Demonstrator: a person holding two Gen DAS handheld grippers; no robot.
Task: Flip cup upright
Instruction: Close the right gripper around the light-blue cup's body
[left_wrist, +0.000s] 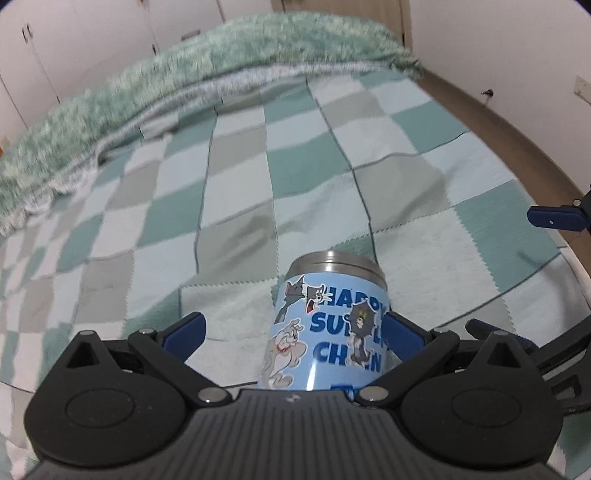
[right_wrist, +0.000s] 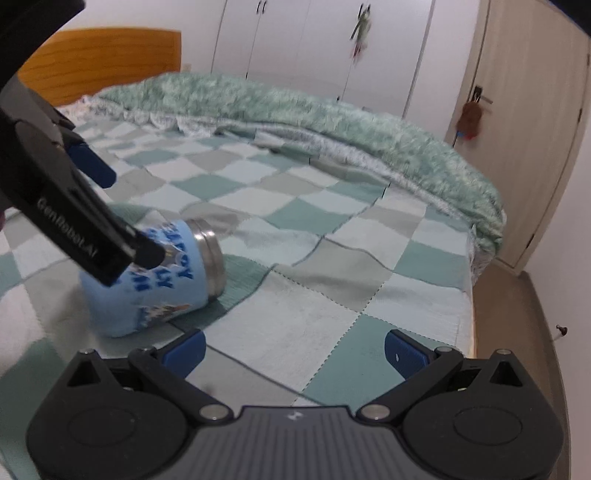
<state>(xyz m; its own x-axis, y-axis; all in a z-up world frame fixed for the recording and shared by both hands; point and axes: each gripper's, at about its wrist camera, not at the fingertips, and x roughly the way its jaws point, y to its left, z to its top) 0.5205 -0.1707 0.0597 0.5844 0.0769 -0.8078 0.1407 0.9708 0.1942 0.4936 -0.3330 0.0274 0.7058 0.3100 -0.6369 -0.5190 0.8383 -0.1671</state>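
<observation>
A light blue cartoon-printed cup with a steel end lies on its side on the checked bedspread. My left gripper is open, its blue fingers on either side of the cup; the right finger is next to the cup's side, the left finger stands apart. In the right wrist view the cup lies at the left, steel end pointing right, with the left gripper over it. My right gripper is open and empty, above the bedspread to the cup's right.
A fluffy green blanket is bunched along the far side of the bed. The bed edge and wooden floor are to the right. Wardrobes and a door stand behind.
</observation>
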